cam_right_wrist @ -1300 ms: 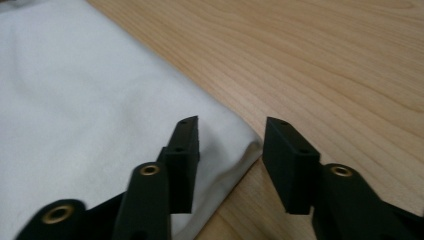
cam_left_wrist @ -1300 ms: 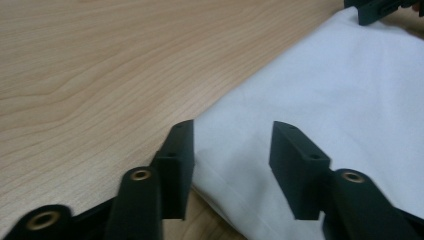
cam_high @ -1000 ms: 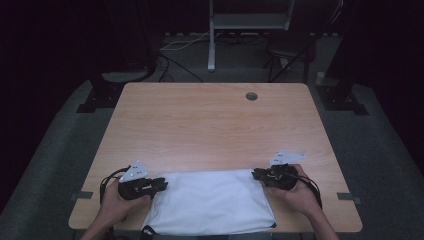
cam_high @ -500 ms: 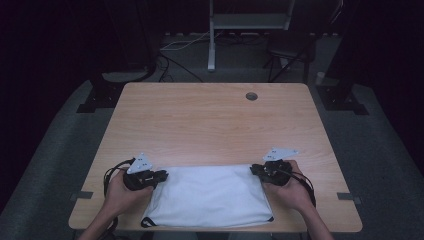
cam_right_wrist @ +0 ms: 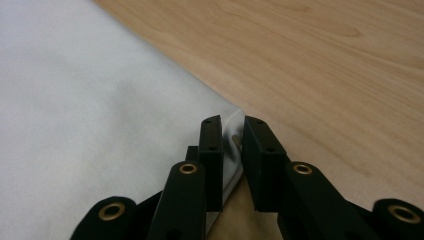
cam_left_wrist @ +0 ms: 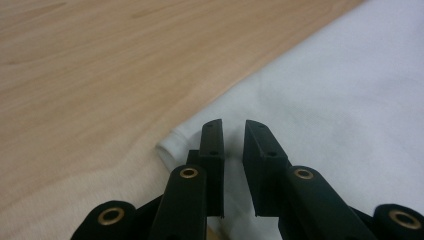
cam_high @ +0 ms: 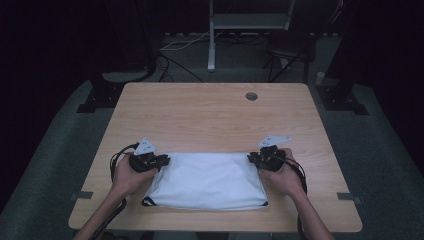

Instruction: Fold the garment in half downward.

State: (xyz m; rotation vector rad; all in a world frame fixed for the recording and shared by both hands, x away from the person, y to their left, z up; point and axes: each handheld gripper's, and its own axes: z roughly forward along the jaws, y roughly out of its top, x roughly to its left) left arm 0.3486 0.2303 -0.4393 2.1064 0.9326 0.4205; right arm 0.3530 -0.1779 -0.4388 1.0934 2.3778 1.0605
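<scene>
a folded white cloth lies flat on the wooden table, its long axis running from the left gripper across to the right gripper. its far edge joins the two sets of jaws in a straight line, and its near edge, trimmed with a dark border at the corners, lies close to the person's side of the table.

the left gripper sits at the cloth's far left corner, pointing inward along the long axis. in the left gripper view the white cloth spreads out ahead and to the right of the jaws, with its rounded folded corner just left of the left jaw; fabric shows in the narrow gap, which has widened a little just now, but whether the pads press on it cannot be told.

the right gripper sits at the far right corner, pointing inward at the other. in the right gripper view the cloth spreads ahead and to the left, and its corner stands between the jaws, which have eased apart slightly; whether they pinch it i cannot tell.

a round grommet hole lies well beyond both grippers, nearer the right one.
</scene>
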